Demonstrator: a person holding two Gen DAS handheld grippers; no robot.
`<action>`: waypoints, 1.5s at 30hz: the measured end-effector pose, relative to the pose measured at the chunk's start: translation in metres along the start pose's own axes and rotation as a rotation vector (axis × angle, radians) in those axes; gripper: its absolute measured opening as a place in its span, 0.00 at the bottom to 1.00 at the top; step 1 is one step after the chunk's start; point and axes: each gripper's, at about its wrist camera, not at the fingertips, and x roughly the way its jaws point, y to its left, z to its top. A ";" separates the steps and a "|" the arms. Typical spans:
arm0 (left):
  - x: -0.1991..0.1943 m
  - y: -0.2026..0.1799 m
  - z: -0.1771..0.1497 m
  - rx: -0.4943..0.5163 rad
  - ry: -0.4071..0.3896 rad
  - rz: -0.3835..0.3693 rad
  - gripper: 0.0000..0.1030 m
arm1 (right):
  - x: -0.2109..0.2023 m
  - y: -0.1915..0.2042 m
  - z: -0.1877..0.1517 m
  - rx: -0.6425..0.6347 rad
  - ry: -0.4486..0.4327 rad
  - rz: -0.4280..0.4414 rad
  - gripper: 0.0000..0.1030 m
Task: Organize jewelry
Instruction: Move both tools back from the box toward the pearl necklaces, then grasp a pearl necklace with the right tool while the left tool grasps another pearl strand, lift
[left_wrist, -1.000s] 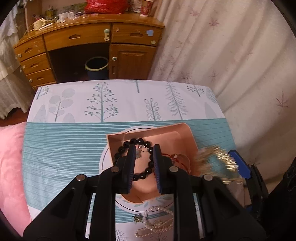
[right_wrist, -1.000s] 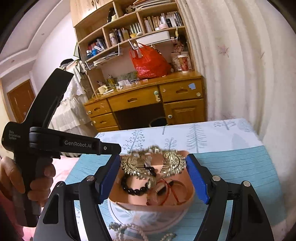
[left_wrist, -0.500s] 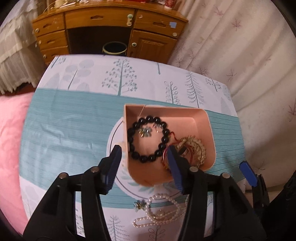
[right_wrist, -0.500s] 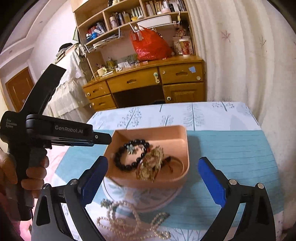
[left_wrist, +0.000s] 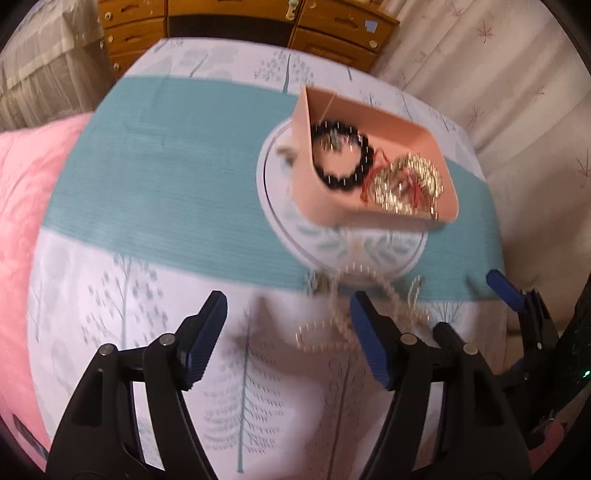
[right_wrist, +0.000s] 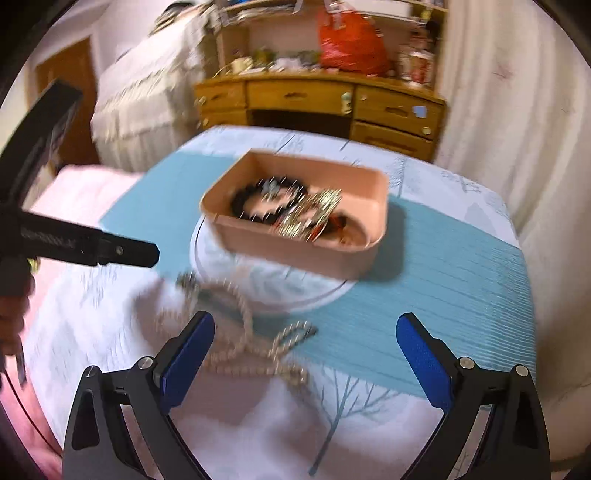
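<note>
A pink tray (left_wrist: 306, 147) (right_wrist: 295, 254) sits on the patterned tablecloth. It holds a black bead bracelet (left_wrist: 341, 182) (right_wrist: 245, 201), a gold piece (left_wrist: 406, 184) (right_wrist: 310, 214) and a red cord (left_wrist: 373, 173). A pearl necklace (left_wrist: 332, 321) (right_wrist: 243, 332) lies on the cloth in front of the tray. My left gripper (left_wrist: 288, 339) is open and empty, its right finger over the necklace. My right gripper (right_wrist: 304, 360) is open and empty, just behind the necklace. The left gripper's body (right_wrist: 88, 247) shows in the right wrist view.
A pink cushion (left_wrist: 22, 221) lies along the table's left side. A wooden desk (right_wrist: 314, 99) with drawers stands beyond the table, with a red bag (right_wrist: 351, 44) on it. A curtain (left_wrist: 498, 74) hangs at the right.
Both grippers have pulled back from the tray and opened wider. The gold piece left the right gripper and lies in the tray. Both views have tilted down toward the pearl necklace.
</note>
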 end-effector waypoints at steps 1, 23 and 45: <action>0.002 -0.001 -0.004 -0.005 0.005 -0.008 0.65 | 0.001 0.004 -0.004 -0.026 0.007 0.003 0.97; 0.039 -0.027 -0.021 -0.065 -0.015 -0.006 0.48 | 0.049 0.062 -0.043 -0.307 0.040 0.109 0.97; 0.047 -0.039 -0.019 -0.138 -0.012 -0.013 0.06 | 0.056 0.049 -0.030 -0.246 0.045 0.198 0.22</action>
